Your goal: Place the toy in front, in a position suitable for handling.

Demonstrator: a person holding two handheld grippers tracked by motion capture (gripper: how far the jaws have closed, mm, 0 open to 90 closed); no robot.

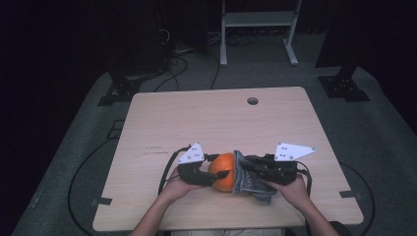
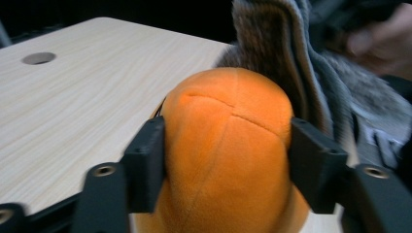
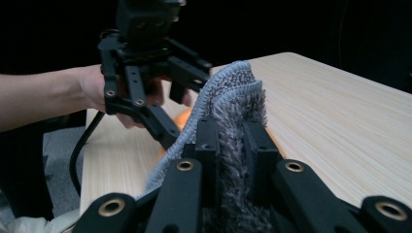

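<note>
In the lower middle of the high view, the left gripper (image 1: 220,173) is pinching the orange plush (image 1: 224,170), its jaws pressing both sides in the left gripper view (image 2: 228,160). Just right, touching the plush, the grey cloth (image 1: 247,178) is lying on the table (image 1: 216,118). The right gripper (image 1: 250,167) is clamping the cloth's furry fold (image 3: 233,145).

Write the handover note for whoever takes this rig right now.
Left gripper: fingers stand on either side of the orange plush ball, touching its sides.
Right gripper: shut on a fold of the grey fuzzy cloth.
Both things sit near the table's front edge, cloth draped against the ball's right side.
Done: both things grasped.
Left: probably wrapping or wiping the ball; cloth covers only one side so far.
</note>
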